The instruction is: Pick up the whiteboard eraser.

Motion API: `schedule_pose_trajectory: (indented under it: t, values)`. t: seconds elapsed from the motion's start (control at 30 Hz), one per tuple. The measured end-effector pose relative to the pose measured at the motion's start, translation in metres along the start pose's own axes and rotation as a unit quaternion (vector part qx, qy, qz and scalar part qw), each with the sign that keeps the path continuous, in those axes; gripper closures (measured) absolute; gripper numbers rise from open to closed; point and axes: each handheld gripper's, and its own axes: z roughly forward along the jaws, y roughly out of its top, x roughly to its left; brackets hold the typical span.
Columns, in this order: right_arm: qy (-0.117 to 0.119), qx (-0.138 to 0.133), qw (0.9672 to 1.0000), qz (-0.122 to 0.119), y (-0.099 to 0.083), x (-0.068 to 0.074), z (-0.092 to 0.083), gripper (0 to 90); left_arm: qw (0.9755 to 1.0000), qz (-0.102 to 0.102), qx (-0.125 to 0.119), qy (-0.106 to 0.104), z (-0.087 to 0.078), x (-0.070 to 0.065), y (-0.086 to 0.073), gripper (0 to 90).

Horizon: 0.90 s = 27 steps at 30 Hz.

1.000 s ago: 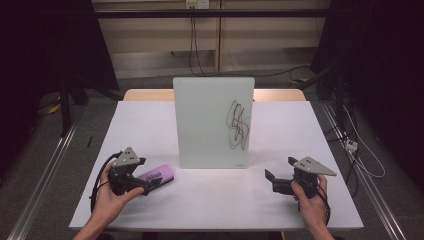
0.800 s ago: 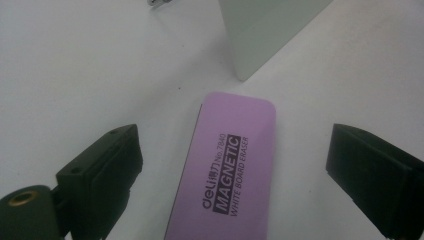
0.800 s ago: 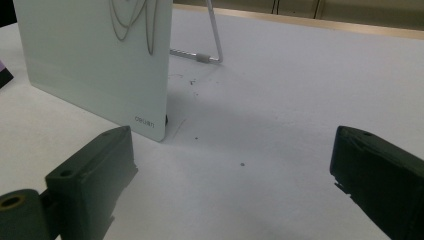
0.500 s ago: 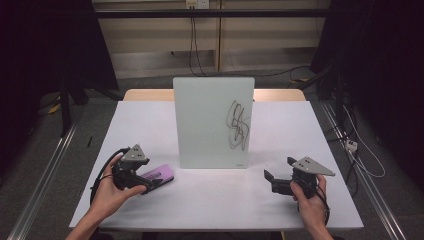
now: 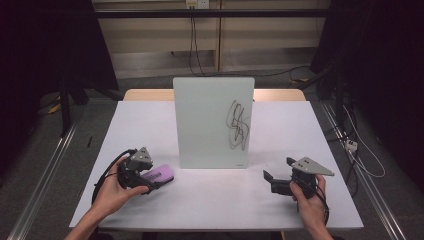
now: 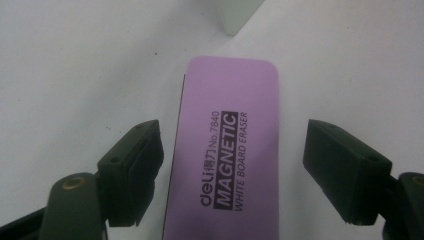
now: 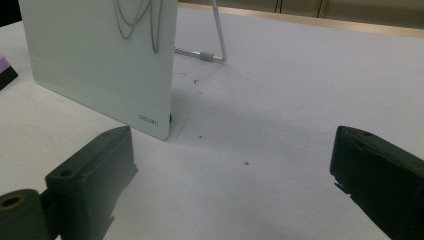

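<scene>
Lower left of the table: left gripper jaws wide astride the eraser; off-centre, probably clips it sideways. Right gripper wide, empty.

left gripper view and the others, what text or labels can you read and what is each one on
"deli", with two characters after it too small to read: on the purple eraser.
"No.7840": on the same eraser.
"MAGNETIC": white letters in a black bar on the eraser.
"WHITE BOARD ERASER": on the eraser, beside that bar.
Small logo at the bottom corner of the whiteboard: too small and blurred to read.
The black scribble on the whiteboard spells nothing.
</scene>
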Motion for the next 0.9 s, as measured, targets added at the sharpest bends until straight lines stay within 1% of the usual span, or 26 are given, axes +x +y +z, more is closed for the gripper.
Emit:
schedule_pose_trajectory:
  t: [0.03, 0.07, 0.1, 0.13, 0.17, 0.2, 0.23, 0.27, 0.33, 0.43, 0.47, 0.6, 0.63, 0.67, 0.7, 0.9]
  values:
    - [0.000, 0.000, 1.0000, 0.000, 0.000, 0.000, 0.000, 4.0, 1.0000, 0.005, 0.003, -0.001, 0.000, 0.000, 0.000, 25.5]
    - [0.000, 0.000, 1.0000, 0.000, 0.000, 0.000, 0.000, 4.0, 1.0000, 0.002, 0.001, 0.001, 0.001, 0.000, 0.000, 26.9]
    - [0.000, 0.000, 1.0000, 0.000, 0.000, 0.000, 0.000, 4.0, 0.9999, 0.009, 0.006, 0.001, 0.001, 0.000, 0.000, 28.1]
    - [0.001, 0.001, 1.0000, 0.000, 0.000, 0.000, 0.000, 4.0, 0.9999, 0.006, 0.009, -0.001, 0.001, 0.000, 0.000, 31.3]
    - [0.001, 0.001, 1.0000, 0.000, 0.000, 0.000, 0.000, 4.0, 0.9999, 0.008, 0.008, 0.002, 0.002, 0.000, 0.000, 33.5]
    - [0.001, 0.001, 1.0000, -0.001, 0.000, 0.000, 0.000, 4.0, 0.9999, 0.010, 0.010, 0.001, 0.002, 0.000, 0.000, 33.5]
    - [0.002, 0.001, 1.0000, -0.001, 0.000, 0.000, 0.000, 4.0, 1.0000, 0.005, 0.008, 0.002, 0.003, 0.000, 0.000, 34.3]
    - [0.002, 0.001, 1.0000, 0.000, 0.000, 0.000, 0.001, 4.0, 0.9999, 0.010, 0.013, 0.004, 0.004, 0.000, 0.000, 34.9]
    - [0.002, 0.002, 1.0000, 0.000, 0.000, 0.000, 0.001, 4.0, 0.9997, 0.013, 0.020, 0.001, 0.004, 0.002, -0.001, 34.9]
    - [0.002, 0.002, 1.0000, 0.000, 0.000, 0.000, 0.001, 4.0, 0.9996, 0.012, 0.026, -0.001, 0.007, 0.003, -0.002, 35.4]
    - [0.002, 0.002, 1.0000, 0.000, 0.000, 0.000, 0.001, 4.0, 0.9994, 0.018, 0.029, -0.002, 0.007, 0.003, -0.002, 35.8]
    - [0.003, 0.001, 1.0000, 0.000, 0.000, 0.000, 0.001, 4.0, 0.9996, 0.012, 0.025, 0.000, 0.009, 0.003, -0.002, 37.1]
    - [0.004, 0.001, 1.0000, -0.001, 0.000, 0.000, 0.001, 4.0, 0.9996, 0.013, 0.025, -0.001, 0.010, 0.003, -0.002, 37.5]
    - [0.004, 0.001, 1.0000, -0.001, 0.000, 0.001, 0.001, 4.0, 0.9994, 0.015, 0.031, 0.001, 0.010, 0.003, -0.002, 37.6]
    - [0.003, 0.001, 1.0000, -0.002, 0.000, 0.001, 0.001, 4.0, 0.9994, 0.016, 0.029, 0.006, 0.010, 0.002, -0.002, 38.2]
    - [0.005, 0.001, 1.0000, 0.000, 0.000, 0.000, 0.001, 4.0, 0.9994, 0.019, 0.027, 0.006, 0.011, 0.001, -0.001, 39.5]
